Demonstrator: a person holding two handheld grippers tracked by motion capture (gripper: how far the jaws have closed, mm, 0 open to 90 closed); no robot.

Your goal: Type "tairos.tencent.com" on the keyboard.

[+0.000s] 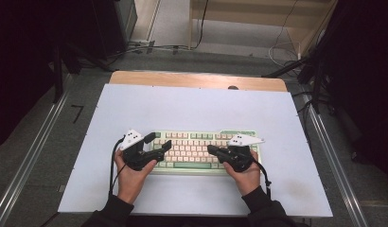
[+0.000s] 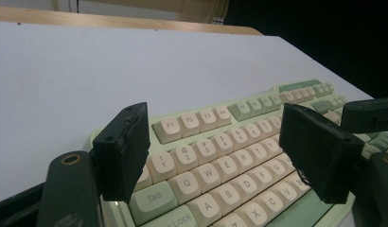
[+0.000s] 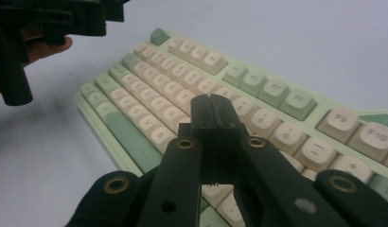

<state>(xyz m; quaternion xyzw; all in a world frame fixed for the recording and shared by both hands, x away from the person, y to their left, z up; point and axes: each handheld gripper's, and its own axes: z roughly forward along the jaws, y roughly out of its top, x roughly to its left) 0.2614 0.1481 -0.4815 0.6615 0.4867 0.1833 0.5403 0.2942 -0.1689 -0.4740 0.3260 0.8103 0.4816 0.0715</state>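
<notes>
the keyboard (image 1: 201, 149) lies near the front middle of the white table (image 1: 192, 106), its long axis running left to right, key legends facing the person. the step in hand looks like typing: the right gripper (image 1: 212, 150), jaws pressed together with nothing between them, points its tip over the right-hand keys. the left gripper (image 1: 159, 143) stands spread over the left end, holding nothing. next, the right tip likely needs a straight push onto one key.
</notes>
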